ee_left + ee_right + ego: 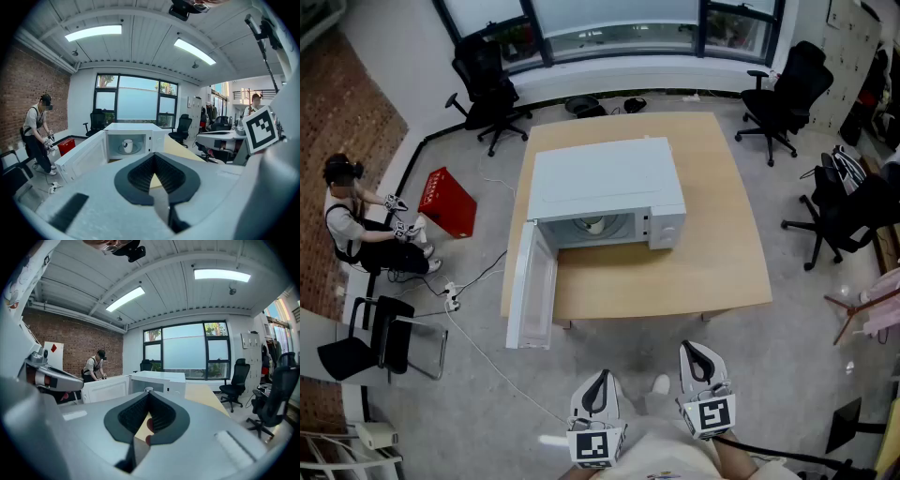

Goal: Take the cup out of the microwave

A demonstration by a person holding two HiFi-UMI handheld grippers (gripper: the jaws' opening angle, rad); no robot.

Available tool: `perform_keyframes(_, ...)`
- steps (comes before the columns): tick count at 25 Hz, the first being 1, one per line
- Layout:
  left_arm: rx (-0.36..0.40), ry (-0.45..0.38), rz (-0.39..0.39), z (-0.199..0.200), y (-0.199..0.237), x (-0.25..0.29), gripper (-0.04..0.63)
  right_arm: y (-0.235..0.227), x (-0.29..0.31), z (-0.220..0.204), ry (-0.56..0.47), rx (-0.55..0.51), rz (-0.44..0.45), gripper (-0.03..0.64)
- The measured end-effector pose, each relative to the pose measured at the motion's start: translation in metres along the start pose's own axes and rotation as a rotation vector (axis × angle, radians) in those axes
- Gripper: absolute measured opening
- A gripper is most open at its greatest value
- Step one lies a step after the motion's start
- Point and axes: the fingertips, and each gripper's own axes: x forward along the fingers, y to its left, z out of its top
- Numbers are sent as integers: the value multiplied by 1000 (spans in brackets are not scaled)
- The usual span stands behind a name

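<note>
As I hold them side by side above the floor [487, 384], my left tool [599, 375] and right tool [700, 349] are both clenched on nothing. Beyond them stands the surface [712, 253], carrying the microwave [605, 183] with its door [531, 295] swung open. Inside, the cup [127, 145] stands upright on the turntable [125, 151].

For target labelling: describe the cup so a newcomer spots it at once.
On the light wooden table stands a white box-shaped microwave with its door swung open. Inside, on the round turntable, sits a small white cup, the only thing in the cavity.
</note>
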Motion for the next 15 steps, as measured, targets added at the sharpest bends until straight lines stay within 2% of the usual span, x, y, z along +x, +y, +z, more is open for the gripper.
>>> perform_keyframes(4,-9,59,-31,-14,6,1,5,1,1,-2,3,5,-27,6)
perform_keyframes(15,8,71,-65,-15,9,2,5,10,-3,-2,-14,35,-47,8)
